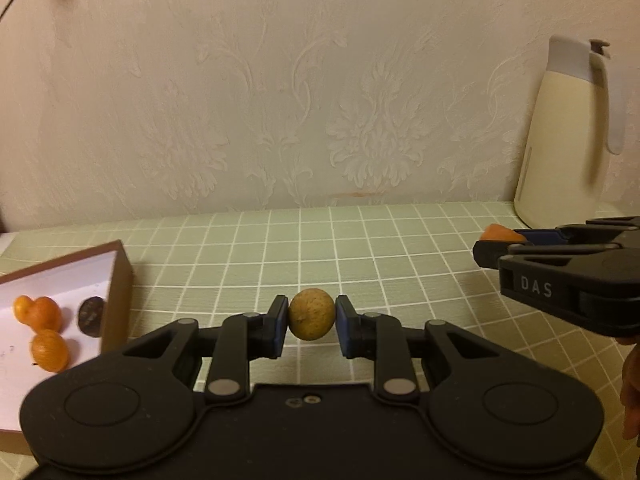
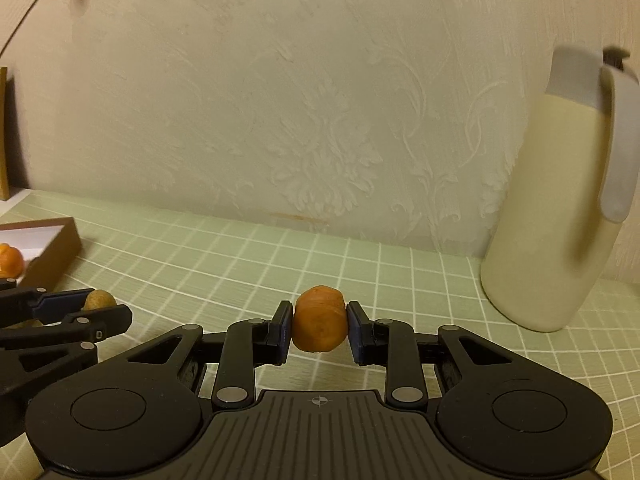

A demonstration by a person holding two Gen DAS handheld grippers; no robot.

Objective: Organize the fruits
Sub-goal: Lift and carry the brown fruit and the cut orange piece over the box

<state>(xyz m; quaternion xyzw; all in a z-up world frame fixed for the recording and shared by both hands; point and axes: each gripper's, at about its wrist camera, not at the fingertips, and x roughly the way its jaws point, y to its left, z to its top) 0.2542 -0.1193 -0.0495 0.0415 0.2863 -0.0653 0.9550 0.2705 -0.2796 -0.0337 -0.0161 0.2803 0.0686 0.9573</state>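
Nearest to us in the left wrist view, our left gripper (image 1: 311, 326) is clamped on a small round tan fruit (image 1: 311, 319), matte and finely speckled, its blue pads pressing either side so that it hangs clear of the table. In the right wrist view our right gripper (image 2: 319, 330) is closed on an orange fruit (image 2: 319, 319), squashed to a blunt barrel shape with faint ridges on its skin, also held off the surface. Both tools are black plastic with flat linkages and round metal rivets.

Each gripper shows at the edge of the other's view: the right one enters from the right of the left view with only a sliver of orange visible at its tip, and a bit of a hand (image 1: 632, 396) is cut off at the frame edge below it.

Beneath lies a pale green tablecloth (image 1: 320, 248) with a white grid. To the left sits a shallow cardboard box (image 1: 120, 292), brown outside and white inside, cropped by the frame. It holds three glossy orange fruits (image 1: 50, 350), two of them touching, and a dark round thing (image 1: 92, 316) against the wall that we cannot identify.

Farther back on the right stands a cream jug (image 1: 560, 140) with a grey lid and handle, smooth and tapering, its handle blurred. Behind everything runs cream wallpaper (image 1: 320, 100) embossed with floral scrolls.
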